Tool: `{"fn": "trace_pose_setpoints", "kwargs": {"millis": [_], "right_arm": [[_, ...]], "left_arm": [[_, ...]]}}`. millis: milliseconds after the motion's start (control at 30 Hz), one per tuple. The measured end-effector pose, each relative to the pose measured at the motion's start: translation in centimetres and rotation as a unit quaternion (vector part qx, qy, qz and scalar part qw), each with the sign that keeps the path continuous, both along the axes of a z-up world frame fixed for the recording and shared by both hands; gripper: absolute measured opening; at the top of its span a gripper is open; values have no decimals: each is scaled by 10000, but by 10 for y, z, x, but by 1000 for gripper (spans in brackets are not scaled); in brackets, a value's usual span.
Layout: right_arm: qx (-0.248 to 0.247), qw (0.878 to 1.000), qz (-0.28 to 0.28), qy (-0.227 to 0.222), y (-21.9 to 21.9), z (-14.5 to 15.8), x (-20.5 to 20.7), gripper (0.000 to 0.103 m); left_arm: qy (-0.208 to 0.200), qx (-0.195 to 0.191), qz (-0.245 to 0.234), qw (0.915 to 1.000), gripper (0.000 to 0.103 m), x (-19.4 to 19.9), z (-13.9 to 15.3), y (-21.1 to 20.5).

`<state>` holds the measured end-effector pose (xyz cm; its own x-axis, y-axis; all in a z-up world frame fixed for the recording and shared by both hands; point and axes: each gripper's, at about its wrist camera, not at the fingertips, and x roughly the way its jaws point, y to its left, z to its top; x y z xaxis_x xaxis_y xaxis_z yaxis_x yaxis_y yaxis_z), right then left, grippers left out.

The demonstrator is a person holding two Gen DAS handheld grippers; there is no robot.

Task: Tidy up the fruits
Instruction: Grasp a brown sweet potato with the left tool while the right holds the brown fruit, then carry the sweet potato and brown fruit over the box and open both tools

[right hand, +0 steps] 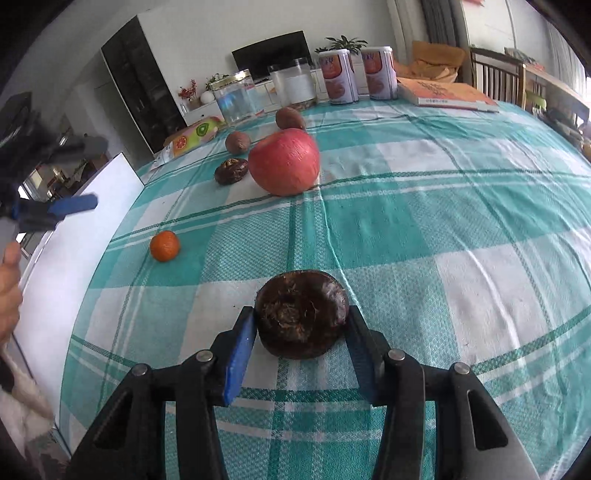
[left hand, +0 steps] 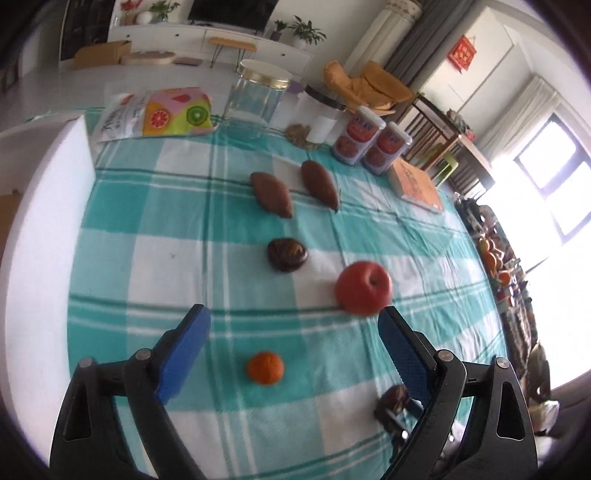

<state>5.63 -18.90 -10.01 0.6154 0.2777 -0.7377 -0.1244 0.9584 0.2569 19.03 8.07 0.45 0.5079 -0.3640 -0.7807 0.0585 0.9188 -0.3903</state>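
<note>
The left claw (left hand: 293, 338) has black angular arms, blue textured pads and round silver pivot screws. The right claw (right hand: 301, 354) is built alike. A fuzzy white sleeve (right hand: 22, 398) shows at eight o'clock.

Bare cloth (right hand: 461, 221) right of apple (right hand: 284, 162) (wide)

A home living room: television (right hand: 272, 51), houseplants (left hand: 307, 32), checked tablecloth (right hand: 443, 206).

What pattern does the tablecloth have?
The tablecloth is a teal-and-white check with thin stripes, clearest in the right wrist view.
</note>
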Motion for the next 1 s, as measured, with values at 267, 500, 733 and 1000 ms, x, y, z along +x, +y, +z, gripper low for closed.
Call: {"fn": "trace_pose_setpoints", "kwargs": {"millis": [267, 500, 733, 1000], "right_arm": [[-66, 9999, 81, -10, 6, -2, 4, 49], [-87, 9999, 85, -36, 7, -2, 4, 50], [-13, 10000, 83, -32, 5, -2, 5, 49], [862, 9962, -57, 55, -15, -4, 4, 48]], "left_arm": [[988, 360, 373, 9938, 92, 134, -40, -23], [1132, 671, 711, 9888, 88, 170, -78, -30], [970, 740, 609, 9907, 42, 160, -87, -32], [731, 620, 216, 9952, 42, 89, -27, -7]]}}
